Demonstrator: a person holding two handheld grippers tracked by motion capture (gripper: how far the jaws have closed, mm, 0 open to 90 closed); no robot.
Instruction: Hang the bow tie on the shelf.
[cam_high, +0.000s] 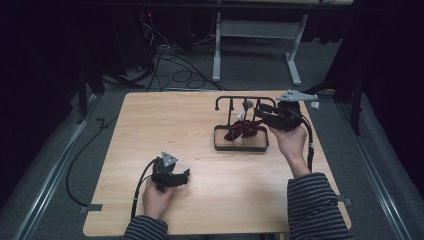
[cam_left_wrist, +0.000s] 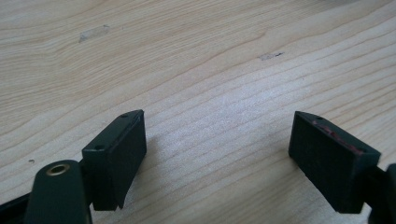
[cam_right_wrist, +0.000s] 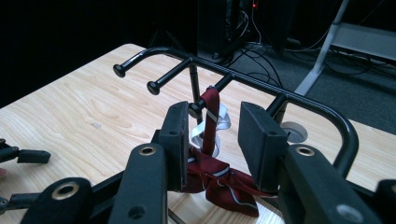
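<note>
A black rack with several knobbed pegs stands on a black-rimmed tray at the table's back right. A dark red striped tie hangs from one peg and bunches in the tray; close up, the tie drapes over the peg beside a pale ribbon. My right gripper is at the rack's right side, its jaws apart either side of the hanging tie, pads not pressing it. My left gripper rests on the wood at front left, open over bare table.
The rack's top bar curves down on the right near a round white grommet. Beyond the table's far edge lie floor cables and a white-legged frame. The left gripper's fingertips show at the right gripper view's left edge.
</note>
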